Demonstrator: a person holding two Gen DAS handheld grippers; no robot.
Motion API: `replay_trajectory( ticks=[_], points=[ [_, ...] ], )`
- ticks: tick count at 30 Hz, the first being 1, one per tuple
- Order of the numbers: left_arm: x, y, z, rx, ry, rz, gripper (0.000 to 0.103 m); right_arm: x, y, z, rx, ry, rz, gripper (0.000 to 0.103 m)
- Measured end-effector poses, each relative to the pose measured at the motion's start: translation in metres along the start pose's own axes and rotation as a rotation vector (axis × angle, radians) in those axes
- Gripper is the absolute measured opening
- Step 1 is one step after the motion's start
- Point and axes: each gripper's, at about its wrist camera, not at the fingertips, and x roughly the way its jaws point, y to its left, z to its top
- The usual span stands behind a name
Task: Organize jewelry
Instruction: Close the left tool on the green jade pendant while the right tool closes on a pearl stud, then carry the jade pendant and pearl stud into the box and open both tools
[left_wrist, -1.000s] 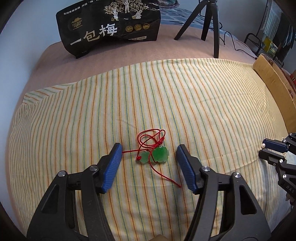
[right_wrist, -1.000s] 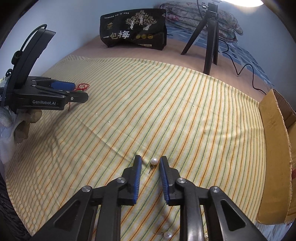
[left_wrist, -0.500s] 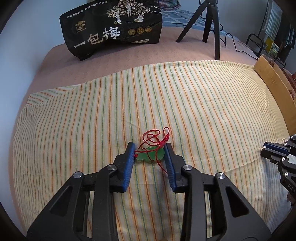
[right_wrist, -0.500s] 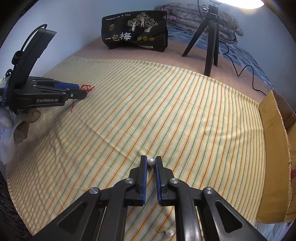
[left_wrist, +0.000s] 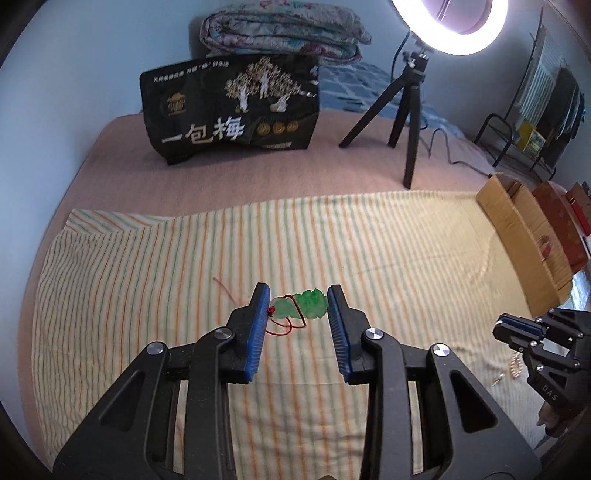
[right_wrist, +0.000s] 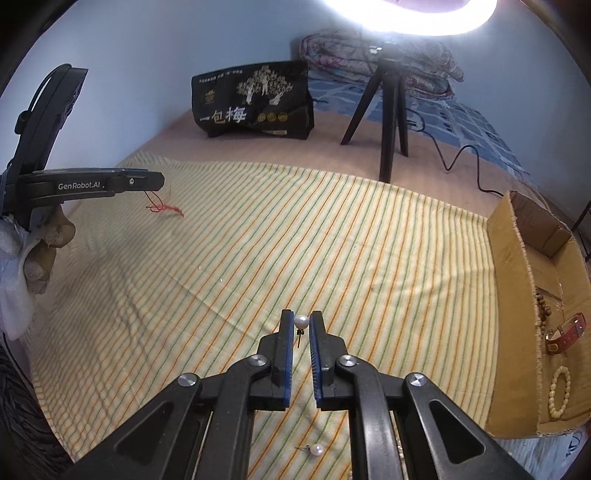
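1. The green jade pendants (left_wrist: 303, 303), sitting at centre frame in the left wrist view, are being clamped between the pads of the left gripper (left_wrist: 298, 300); the red cord (left_wrist: 286, 326) is dangling below them, so the pair appears lifted clear of the striped cloth (left_wrist: 369, 240).
2. The pearl earring (right_wrist: 301, 321), at lower centre of the right wrist view, is being pinched at the fingertips of the right gripper (right_wrist: 301, 325), post pointing down. Judgement: a tip grip is keeping the small bead visible and easy to release.
3. A second pearl earring (right_wrist: 316, 449) is lying on the cloth near the bottom edge, not yet collected.
4. The cardboard box (right_wrist: 517, 295) at right frame is already holding a bead bracelet (right_wrist: 559, 393) and a red-strapped watch (right_wrist: 567, 332). Judgement: it is probably serving as the drop-off, so both loads are likely heading there.
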Motion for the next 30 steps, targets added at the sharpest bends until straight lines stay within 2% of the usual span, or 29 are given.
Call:
replay_trajectory(
  ticks=[16,30],
  points=[
    [-0.042,-0.078,0.036,0.045,-0.12,-0.157,0.032,-0.064,-0.066,0.004,0.146,-0.139,-0.067,0.006],
    [-0.045,-0.157,0.058,0.07,-0.148,-0.286,0.032,-0.102,-0.133,-0.009,0.255,-0.187,-0.164,0.006]
  ],
)
